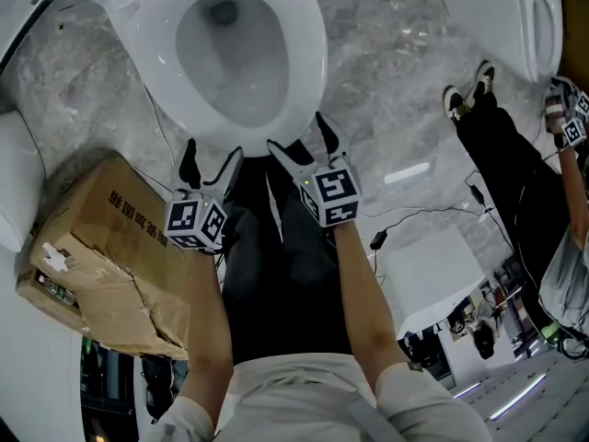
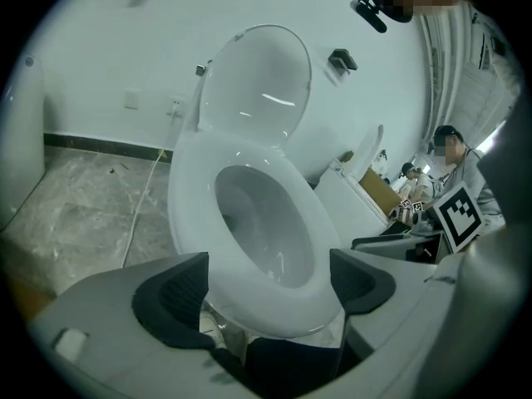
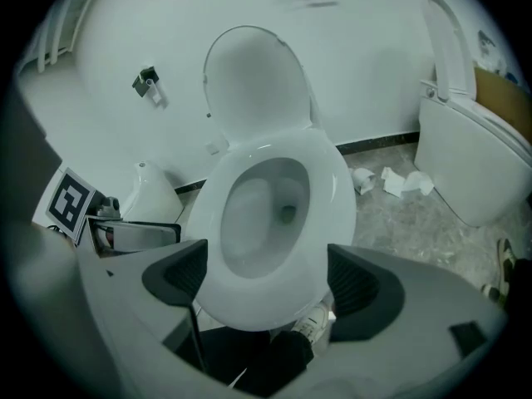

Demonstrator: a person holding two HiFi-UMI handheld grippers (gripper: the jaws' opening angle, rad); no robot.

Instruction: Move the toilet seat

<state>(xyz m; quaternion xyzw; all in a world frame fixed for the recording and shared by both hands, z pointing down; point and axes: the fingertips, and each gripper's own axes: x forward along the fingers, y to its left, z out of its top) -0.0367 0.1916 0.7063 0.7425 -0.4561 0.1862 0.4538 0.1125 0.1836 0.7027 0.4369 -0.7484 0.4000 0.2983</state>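
Observation:
The white toilet seat (image 1: 308, 53) lies down on the bowl, and its lid (image 2: 258, 81) stands upright against the wall. In the head view both grippers hang just in front of the seat's front rim. My left gripper (image 1: 213, 159) is open, and in the left gripper view the seat's front edge (image 2: 195, 198) shows between the wide jaws of that gripper (image 2: 268, 285); its pads do not press on it. My right gripper (image 1: 301, 136) is also open. In the right gripper view the seat (image 3: 328, 189) fills the gap of that gripper (image 3: 266, 281), below the lid (image 3: 253, 81).
A torn cardboard box (image 1: 101, 256) sits on the floor at the left. A second toilet (image 1: 515, 17) stands at the right, with another person (image 1: 515, 155) beside it. Cables (image 1: 414, 215) cross the marble floor. Crumpled paper (image 3: 399, 181) lies near the wall.

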